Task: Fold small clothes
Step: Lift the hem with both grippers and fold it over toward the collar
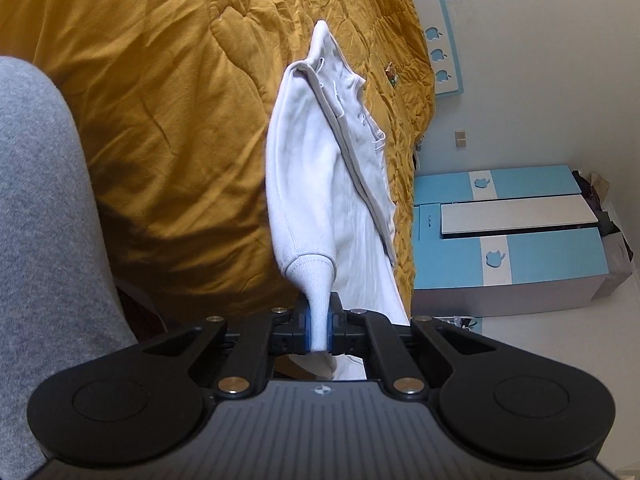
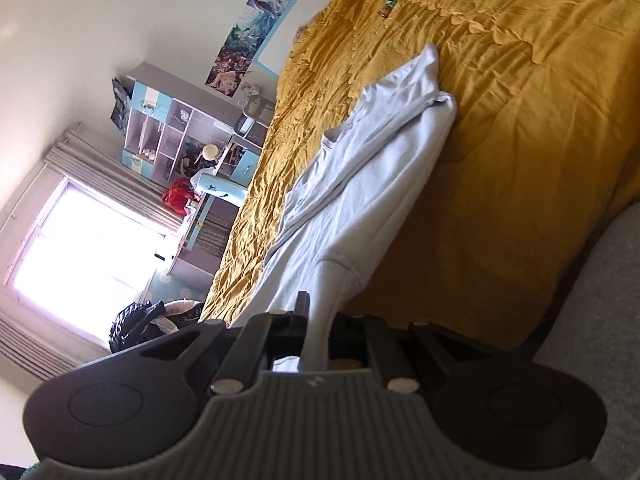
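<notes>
left gripper (image 1: 319, 330): its jaws are seen clamped on the ribbed cuff (image 1: 316, 280) of a white sweatshirt (image 1: 308, 168), the blue pads (image 1: 307, 330) pressing the knit from both sides. right gripper (image 2: 318, 332): its jaws are drawn tight on a second pinch of the same white sweatshirt (image 2: 360, 184), the cloth running straight into the narrow gap; the pads themselves are hidden by the fabric. a grey-clad part of the person (image 1: 36, 200) is seen at the left edge of the left wrist view.

beyond the jaws, the garment is held stretched between the two grips, its near part raised, while its far end with the collar appears to trail onto the mustard quilt (image 1: 160, 100) of the bed. farther off, a small coloured object (image 2: 388, 7) lies on the quilt, well apart from the garment; blue-and-white cabinets (image 1: 520, 236) and a bright window (image 2: 80, 240) close the scene.

step in hand, as judged: the garment is being lifted and spread before a fold. the next move is judged to call for both grips to be kept firm, the cloth to be pulled taut and laid flat on the quilt, sleeves aligned, so that a crease can be set.
</notes>
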Tool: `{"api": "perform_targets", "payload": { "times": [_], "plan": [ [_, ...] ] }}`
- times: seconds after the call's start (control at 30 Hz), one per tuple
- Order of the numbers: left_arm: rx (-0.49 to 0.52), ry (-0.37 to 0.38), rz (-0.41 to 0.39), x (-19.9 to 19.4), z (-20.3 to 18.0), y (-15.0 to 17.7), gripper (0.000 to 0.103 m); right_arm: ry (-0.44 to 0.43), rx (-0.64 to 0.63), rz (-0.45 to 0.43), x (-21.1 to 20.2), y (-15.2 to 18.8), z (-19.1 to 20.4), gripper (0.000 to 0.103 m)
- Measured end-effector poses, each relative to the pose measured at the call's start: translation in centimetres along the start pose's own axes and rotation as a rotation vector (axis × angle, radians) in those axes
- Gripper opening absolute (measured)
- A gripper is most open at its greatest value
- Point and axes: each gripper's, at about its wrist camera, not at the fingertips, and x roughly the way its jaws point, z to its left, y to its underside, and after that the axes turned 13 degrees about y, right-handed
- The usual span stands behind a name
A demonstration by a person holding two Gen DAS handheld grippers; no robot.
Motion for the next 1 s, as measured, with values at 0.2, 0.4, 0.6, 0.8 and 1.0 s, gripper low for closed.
{"api": "perform_targets", "payload": {
  "times": [0.2, 0.4, 0.6, 0.8, 1.0],
  "plan": [
    [0.044, 0.036, -0.017, 0.5, -2.1, -1.9, 0.007, -0.036, -0.047, -0.034, 0.9, -3.6, 1.9, 0.001],
    [0.096, 0.044, -0.021, 2.1, -4.7, -3.9, 0.007, -0.016, -0.160, -0.051, 1.6, -7.1, 4.2, 0.001],
    [0.174, 0.053, -0.026, 4.0, -7.3, -6.4, 0.007, 0.019, -0.255, -0.088, 2.8, -10.6, 6.5, 0.001],
    [0.234, 0.035, -0.061, 6.9, -9.8, -9.6, 0.007, 0.011, -0.211, -0.139, 5.3, -14.9, 6.9, 0.001],
    [0.241, 0.026, -0.093, 10.3, -10.8, -13.2, 0.007, -0.004, -0.163, -0.176, 9.3, -19.5, 6.8, 0.001]
  ]
}}
